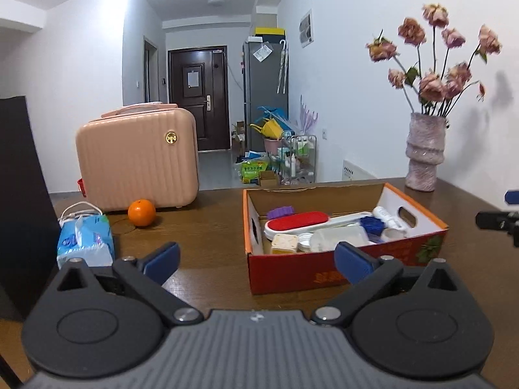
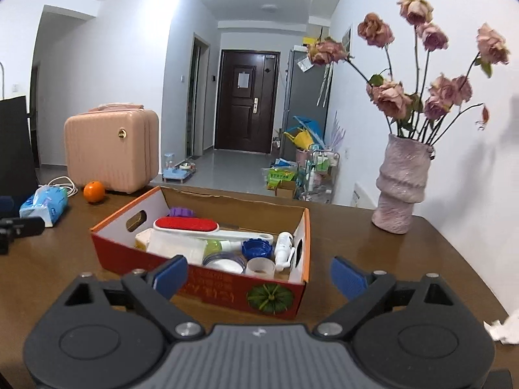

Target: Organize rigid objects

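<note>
I am holding both grippers just above the brown table (image 1: 207,246), short of the red cardboard box (image 1: 324,269). My left gripper (image 1: 258,259) is hanging with its blue pads spread wide and nothing between them; its right pad is overlapping the box's near wall in the left wrist view. My right gripper (image 2: 259,275) is likewise spread wide and gripping nothing, and the box (image 2: 227,288) is sitting between its pads in that view. The box is lying open on the table and is holding the rigid objects: a white brush with a red pad (image 1: 300,222) is resting across the top, a purple ridged piece (image 1: 281,211) is lying behind it, a blue ridged cap (image 2: 258,248) is sitting near a white spray bottle (image 2: 283,248), and a clear rectangular container (image 1: 340,238) is lying at the front. To the left, well apart from the box, an orange (image 1: 141,213) is sitting just in front of a pink case (image 1: 138,162), with a blue tissue pack (image 1: 85,236) near the table's left edge. A pink vase with dried roses (image 2: 400,188) is standing at the far right of the table.
</note>
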Demonstrator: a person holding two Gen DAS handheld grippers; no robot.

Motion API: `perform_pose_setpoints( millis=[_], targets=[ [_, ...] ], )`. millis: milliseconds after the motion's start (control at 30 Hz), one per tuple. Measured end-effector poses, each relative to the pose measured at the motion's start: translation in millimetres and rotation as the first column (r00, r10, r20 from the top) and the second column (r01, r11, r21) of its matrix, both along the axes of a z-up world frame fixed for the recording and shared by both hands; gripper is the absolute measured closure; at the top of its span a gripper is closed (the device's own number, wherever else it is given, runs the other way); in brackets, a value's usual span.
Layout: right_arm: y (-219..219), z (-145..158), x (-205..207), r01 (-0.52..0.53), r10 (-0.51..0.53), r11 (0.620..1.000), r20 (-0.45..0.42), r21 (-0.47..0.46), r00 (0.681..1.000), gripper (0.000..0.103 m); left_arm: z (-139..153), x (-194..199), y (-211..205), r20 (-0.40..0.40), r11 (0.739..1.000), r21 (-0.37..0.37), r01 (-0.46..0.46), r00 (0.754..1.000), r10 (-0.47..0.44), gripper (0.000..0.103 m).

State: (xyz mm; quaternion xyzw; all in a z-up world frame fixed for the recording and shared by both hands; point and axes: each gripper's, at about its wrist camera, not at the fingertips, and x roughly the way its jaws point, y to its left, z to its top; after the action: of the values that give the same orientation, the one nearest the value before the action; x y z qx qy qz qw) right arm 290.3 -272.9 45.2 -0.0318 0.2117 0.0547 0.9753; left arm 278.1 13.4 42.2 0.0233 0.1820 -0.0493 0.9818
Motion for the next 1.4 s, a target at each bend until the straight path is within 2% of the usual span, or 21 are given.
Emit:
perform_pose_setpoints(
  millis=[300,467,600,700,767,867,967,1033,1133,1267,1400],
  targets=[
    [2.7,1.3,-67.2,0.017,-0.019,0.998,0.041,0.061,0.999,0.004,9.3,-63.3,-1.5,0.046,1.0,-0.01,0.02,0.999,-0.02,0.0],
    [7.9,-1.2,-104.7,0.024,-0.03,0.997,0.076,0.076,0.997,0.003,13.0,-104.7,-0.7,0.091,0.999,-0.04,0.019,0.996,-0.015,0.0],
    [12.8,-5.7,-139.0,0.012,-0.02,0.997,0.107,0.078,0.994,0.002,10.8,-135.1,-1.0,0.116,1.0,-0.025,-0.001,0.993,0.004,0.0],
    [14.0,-6.0,-169.5,0.011,-0.021,0.997,0.125,0.079,0.992,0.002,3.4,-164.6,2.4,0.125,1.0,-0.027,0.0,0.992,0.003,0.0],
    [13.7,-8.5,-194.8,0.017,-0.03,0.995,0.135,0.1,0.99,0.001,-2.3,-186.0,5.1,0.122,0.999,-0.021,0.032,0.992,-0.029,0.0],
    [15.6,-14.5,-226.6,0.034,-0.049,0.993,0.134,0.112,0.99,0.0,-16.1,-213.8,4.6,0.12,1.0,-0.014,0.021,0.993,-0.02,0.0],
    [23.0,-27.4,-259.3,0.083,-0.108,0.98,0.13,0.18,0.986,0.0,-38.0,-236.1,3.2,0.103,0.999,-0.004,0.039,0.994,-0.038,0.0],
    [30.4,-37.7,-277.4,0.088,-0.121,0.972,0.142,0.218,0.982,0.0,-49.9,-243.5,5.9,0.073,0.999,-0.03,0.014,0.997,-0.012,0.0],
    [41.8,-47.4,-280.7,0.063,-0.09,0.975,0.118,0.214,0.989,0.0,-54.6,-244.3,7.5,0.039,0.999,-0.048,0.026,0.999,-0.024,0.0],
    [55.9,-51.8,-279.4,0.041,-0.057,0.985,0.094,0.167,0.994,0.0,-49.4,-245.6,5.6,0.066,0.999,-0.047,0.026,0.998,-0.023,0.0],
    [61.7,-51.4,-281.1,0.018,-0.033,0.986,0.091,0.163,0.995,0.0,-46.6,-247.6,4.3,0.074,0.999,-0.034,0.026,0.997,-0.023,0.0]
  ],
)
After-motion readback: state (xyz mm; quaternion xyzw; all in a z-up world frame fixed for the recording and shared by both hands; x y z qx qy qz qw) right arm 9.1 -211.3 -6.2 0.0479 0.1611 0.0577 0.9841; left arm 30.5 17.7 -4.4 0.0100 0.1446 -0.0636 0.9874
